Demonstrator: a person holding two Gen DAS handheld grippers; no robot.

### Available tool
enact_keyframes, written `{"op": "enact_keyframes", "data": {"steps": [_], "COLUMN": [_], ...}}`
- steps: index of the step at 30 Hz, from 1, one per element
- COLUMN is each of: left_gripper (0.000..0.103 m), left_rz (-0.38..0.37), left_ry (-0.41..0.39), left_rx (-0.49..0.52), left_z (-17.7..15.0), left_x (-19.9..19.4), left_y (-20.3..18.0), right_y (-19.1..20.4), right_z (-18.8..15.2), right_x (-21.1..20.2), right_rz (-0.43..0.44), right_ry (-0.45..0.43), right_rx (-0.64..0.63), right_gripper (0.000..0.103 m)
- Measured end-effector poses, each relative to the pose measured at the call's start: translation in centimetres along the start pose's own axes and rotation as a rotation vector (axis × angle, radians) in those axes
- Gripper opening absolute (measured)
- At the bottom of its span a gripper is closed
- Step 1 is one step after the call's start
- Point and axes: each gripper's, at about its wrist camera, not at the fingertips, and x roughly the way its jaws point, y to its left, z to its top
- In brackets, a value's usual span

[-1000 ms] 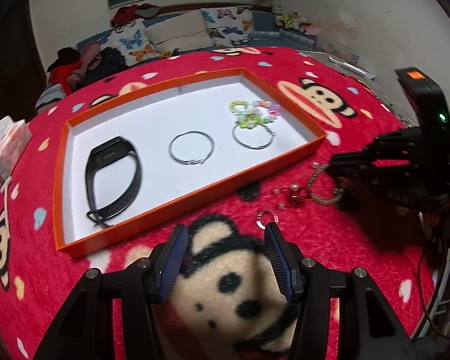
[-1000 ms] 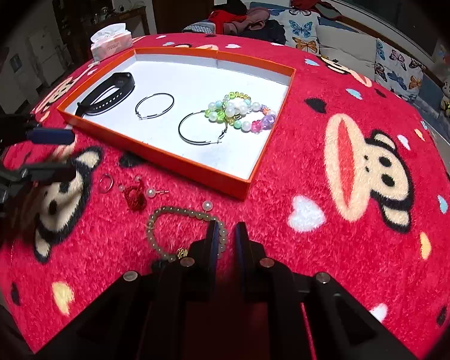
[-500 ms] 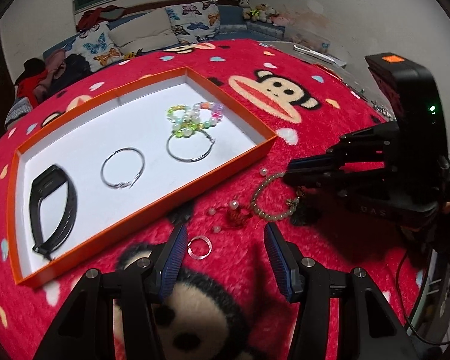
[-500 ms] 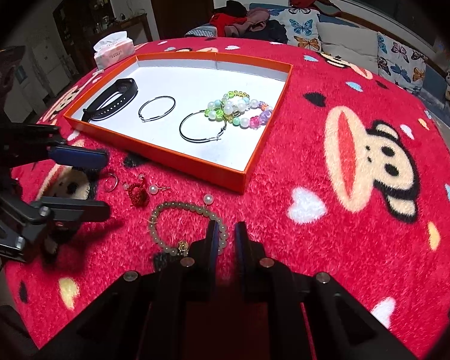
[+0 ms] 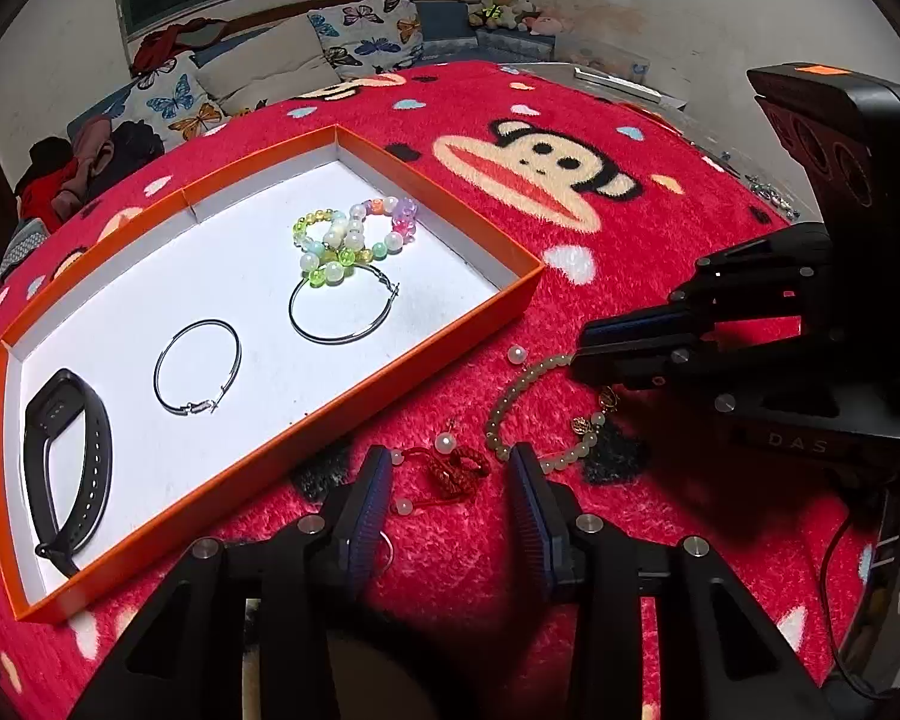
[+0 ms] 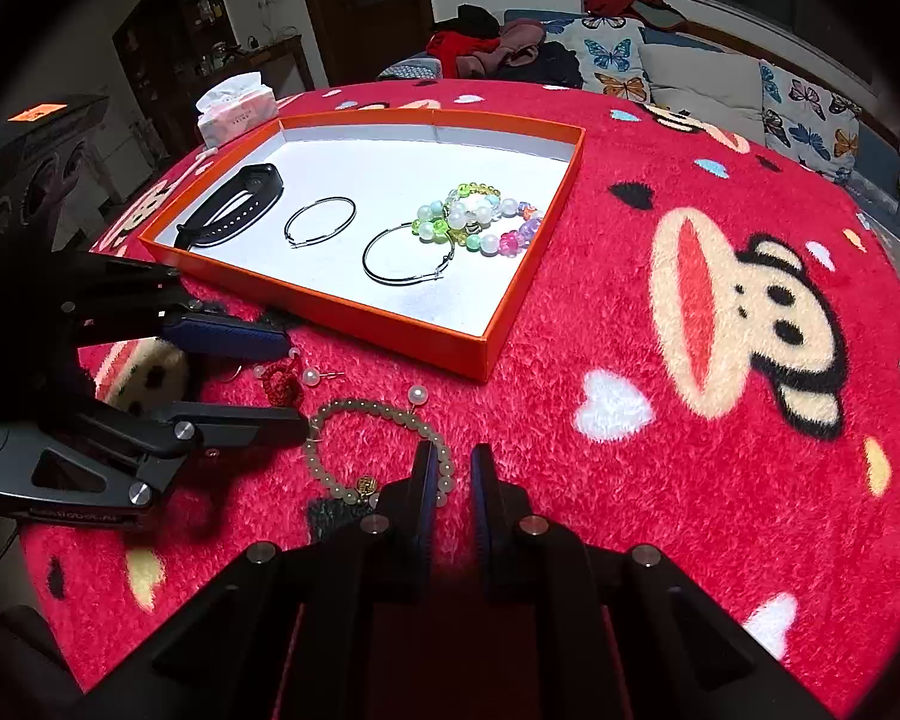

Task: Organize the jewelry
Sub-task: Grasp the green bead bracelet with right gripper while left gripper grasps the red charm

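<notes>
An orange tray [image 5: 390,381] with a white floor holds a black band [image 5: 69,450], two metal hoops [image 5: 198,369] and coloured bead bracelets [image 5: 354,234]. On the red monkey-print cloth in front of it lie a red knotted ornament [image 5: 456,471], pearl studs [image 5: 447,441], a small ring [image 5: 385,547] and a pale bead bracelet [image 5: 493,420]. My left gripper [image 5: 450,480] is low over the cloth with its jaws closing; the red ornament [image 6: 282,384] lies between them, untouched by the pads. My right gripper [image 6: 453,462] is shut and empty, its tips beside the pale bracelet [image 6: 354,405].
A tissue box [image 6: 234,111] stands behind the tray's far left corner. A sofa with butterfly cushions [image 5: 366,36] and piled clothes runs behind the table. The table edge and a cable [image 5: 840,570] lie at the right in the left wrist view.
My left gripper has slid right along the tray's front, from over the small ring to the red ornament, and its jaws have narrowed. The right gripper has barely moved.
</notes>
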Motion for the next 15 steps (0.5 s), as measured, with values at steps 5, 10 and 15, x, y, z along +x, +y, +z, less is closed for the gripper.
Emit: {"op": "enact_keyframes", "data": {"steps": [5,10,15], "left_gripper": [0.03,0.022,0.021], "left_rz": [0.0,-0.005,-0.006], "left_ry": [-0.005,-0.014,-0.018], "left_rx": [0.015,0.026,0.025], "left_z": [0.0,-0.2,-0.4], "left_x": [0.1,0.0,-0.2], "left_y": [0.0,0.1,0.2], "right_y": [0.0,-0.1,0.0], "right_z": [-0.1,-0.1,-0.6], "right_x": [-0.3,-0.8,-1.6], "right_rz": [-0.001,-0.001,0.031], "right_ry": [0.002,-0.002,-0.001], "right_rx": [0.003,0.011,0.03], "right_gripper": [0.013,0.013,0.013]}}
